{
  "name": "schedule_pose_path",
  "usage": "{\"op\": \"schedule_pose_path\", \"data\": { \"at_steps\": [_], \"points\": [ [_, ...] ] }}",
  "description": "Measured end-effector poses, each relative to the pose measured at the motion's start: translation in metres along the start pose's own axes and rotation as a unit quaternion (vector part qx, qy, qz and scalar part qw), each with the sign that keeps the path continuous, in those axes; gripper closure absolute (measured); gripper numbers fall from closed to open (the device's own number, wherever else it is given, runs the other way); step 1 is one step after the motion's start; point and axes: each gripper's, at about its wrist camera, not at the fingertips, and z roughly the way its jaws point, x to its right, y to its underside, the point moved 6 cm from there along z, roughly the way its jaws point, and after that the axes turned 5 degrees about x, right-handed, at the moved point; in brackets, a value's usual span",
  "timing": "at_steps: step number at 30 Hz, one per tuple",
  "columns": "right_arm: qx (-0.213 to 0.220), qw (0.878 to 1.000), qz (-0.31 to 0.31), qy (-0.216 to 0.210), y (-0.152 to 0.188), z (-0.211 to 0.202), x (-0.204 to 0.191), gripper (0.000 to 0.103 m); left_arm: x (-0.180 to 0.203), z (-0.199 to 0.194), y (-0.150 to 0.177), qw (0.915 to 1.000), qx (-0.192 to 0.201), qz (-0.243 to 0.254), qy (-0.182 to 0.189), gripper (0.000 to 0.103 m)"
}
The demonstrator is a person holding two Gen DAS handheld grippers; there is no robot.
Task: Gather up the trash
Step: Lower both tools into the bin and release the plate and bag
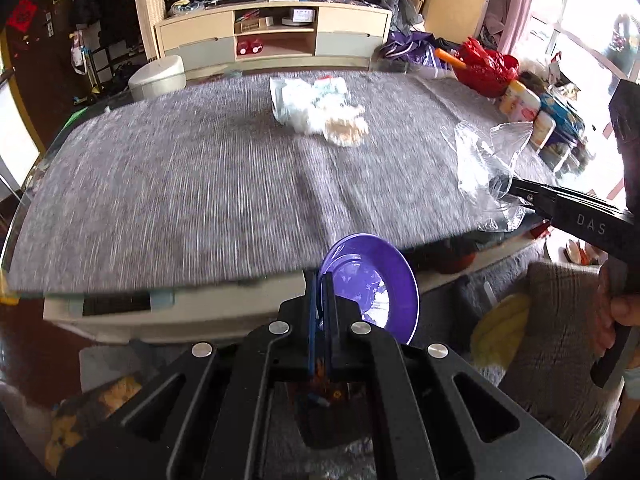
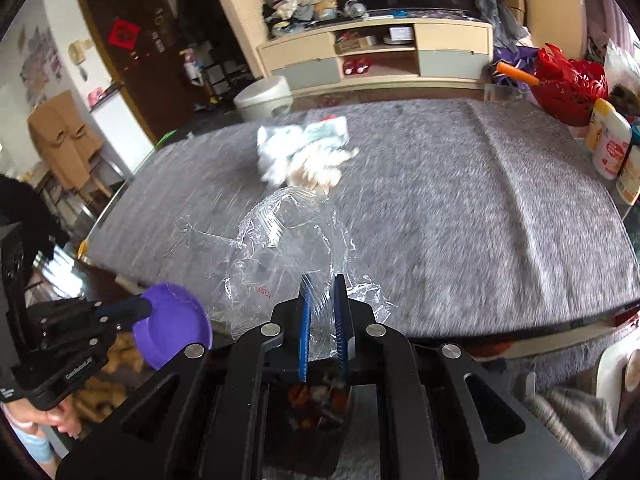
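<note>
My left gripper (image 1: 320, 280) is shut on the rim of a purple plastic plate (image 1: 372, 284), held on edge just off the table's near side; the plate also shows in the right wrist view (image 2: 172, 324). My right gripper (image 2: 323, 284) is shut on a crumpled clear plastic bag (image 2: 280, 240), held over the near edge of the grey-cloth table (image 2: 460, 208); the bag also shows in the left wrist view (image 1: 484, 160). A heap of crumpled white tissue and wrappers (image 1: 320, 108) lies on the cloth farther back, also seen in the right wrist view (image 2: 308, 152).
A red basket (image 1: 486, 66) and several bottles (image 1: 520, 100) stand at the table's far right. A white round bin (image 1: 158, 76) stands beyond the far left corner. A low TV cabinet (image 1: 276, 36) lines the back wall. Cushions and cloth lie on the floor below.
</note>
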Motion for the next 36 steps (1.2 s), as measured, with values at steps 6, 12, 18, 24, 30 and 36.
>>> {"op": "schedule_pose_path", "data": {
  "at_steps": [6,12,18,24,30,36],
  "points": [
    [-0.033,0.999,-0.001,-0.005,0.046,0.002,-0.011,0.091,0.009,0.006,0.049,0.9994,-0.033,0.0,0.008,0.102],
    [-0.079,0.997,0.003,-0.007,0.092,0.021,-0.017,0.091,0.012,0.032,0.096,0.9968,-0.078,-0.008,0.014,0.102],
    [-0.124,0.992,0.013,-0.004,0.125,0.049,-0.018,0.091,0.013,0.059,0.129,0.9926,-0.117,-0.017,0.027,0.102],
    [-0.175,0.984,0.044,0.003,0.156,0.08,-0.013,0.09,0.01,0.082,0.145,0.9888,-0.143,-0.03,0.034,0.102],
    [-0.202,0.978,0.046,0.001,0.171,0.1,-0.02,0.087,0.008,0.1,0.155,0.983,-0.166,-0.053,0.058,0.102],
    [-0.207,0.977,0.053,-0.001,0.172,0.108,-0.016,0.071,0.009,0.108,0.154,0.9807,-0.172,-0.063,0.069,0.098]
  ]
}}
